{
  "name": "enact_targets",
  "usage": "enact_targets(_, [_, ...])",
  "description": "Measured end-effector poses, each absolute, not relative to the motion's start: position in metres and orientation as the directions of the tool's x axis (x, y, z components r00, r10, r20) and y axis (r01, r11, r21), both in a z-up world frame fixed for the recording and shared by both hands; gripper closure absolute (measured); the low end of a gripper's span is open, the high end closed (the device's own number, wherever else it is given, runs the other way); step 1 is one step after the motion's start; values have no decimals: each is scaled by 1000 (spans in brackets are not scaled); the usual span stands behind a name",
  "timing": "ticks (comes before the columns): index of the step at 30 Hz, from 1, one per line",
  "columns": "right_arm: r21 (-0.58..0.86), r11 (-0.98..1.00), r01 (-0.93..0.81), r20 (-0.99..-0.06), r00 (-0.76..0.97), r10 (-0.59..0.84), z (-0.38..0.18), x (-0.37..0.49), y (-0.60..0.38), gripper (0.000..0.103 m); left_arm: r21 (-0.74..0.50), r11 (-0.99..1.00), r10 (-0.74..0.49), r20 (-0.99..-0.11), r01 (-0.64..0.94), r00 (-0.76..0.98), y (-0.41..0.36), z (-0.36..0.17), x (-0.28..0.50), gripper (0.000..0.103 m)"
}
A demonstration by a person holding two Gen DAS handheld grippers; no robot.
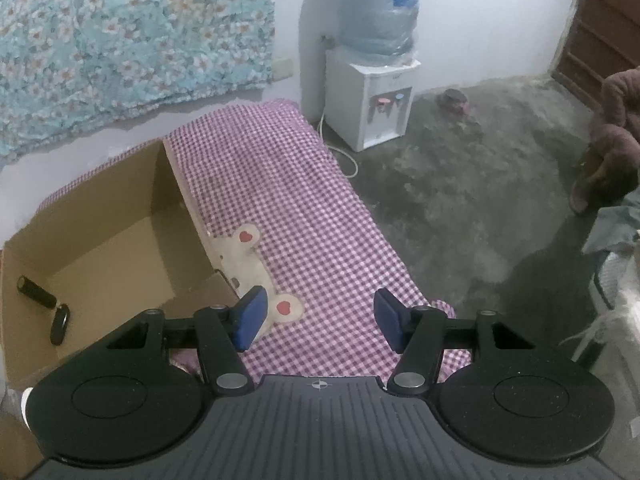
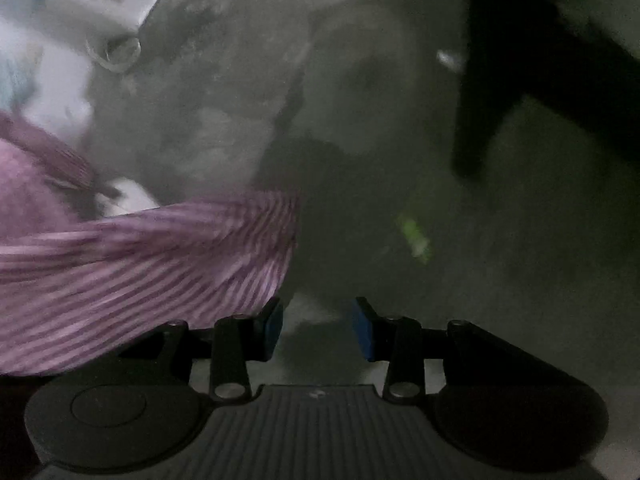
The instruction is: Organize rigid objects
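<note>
An open cardboard box (image 1: 120, 216) stands on the left of a purple checked cloth (image 1: 288, 200). Inside it lie a black cylinder (image 1: 36, 291) and a small black key-fob-like object (image 1: 60, 325). My left gripper (image 1: 318, 320) is open and empty, hovering over the cloth just right of the box. In the blurred right wrist view my right gripper (image 2: 318, 330) is open and empty above the grey floor (image 2: 400, 160), beside the cloth's hanging edge (image 2: 140, 264).
A white water dispenser (image 1: 370, 96) with a blue bottle stands against the wall beyond the cloth. A floral blanket (image 1: 120, 32) hangs at back left. A brown door (image 1: 600, 32) and clothes (image 1: 616, 128) are at right. A small green scrap (image 2: 414, 236) lies on the floor.
</note>
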State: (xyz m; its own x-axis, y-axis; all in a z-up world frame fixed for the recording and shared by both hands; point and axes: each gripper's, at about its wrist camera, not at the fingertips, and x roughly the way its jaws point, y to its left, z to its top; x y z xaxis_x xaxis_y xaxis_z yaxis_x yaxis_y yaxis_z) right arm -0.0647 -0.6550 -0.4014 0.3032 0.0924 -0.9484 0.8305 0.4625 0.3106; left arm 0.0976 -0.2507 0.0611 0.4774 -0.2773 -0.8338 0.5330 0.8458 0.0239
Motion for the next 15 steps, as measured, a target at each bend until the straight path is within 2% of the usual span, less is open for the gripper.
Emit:
enact_targets(7, [124, 655, 745, -991, 122, 50, -487, -21, -652, 63, 57, 856, -239, -837, 514, 491, -252, 60, 106, 44])
enact_targets(15, [26, 673, 739, -999, 5, 34, -532, -5, -661, 65, 77, 851, -206, -861, 519, 465, -265, 45, 120, 44])
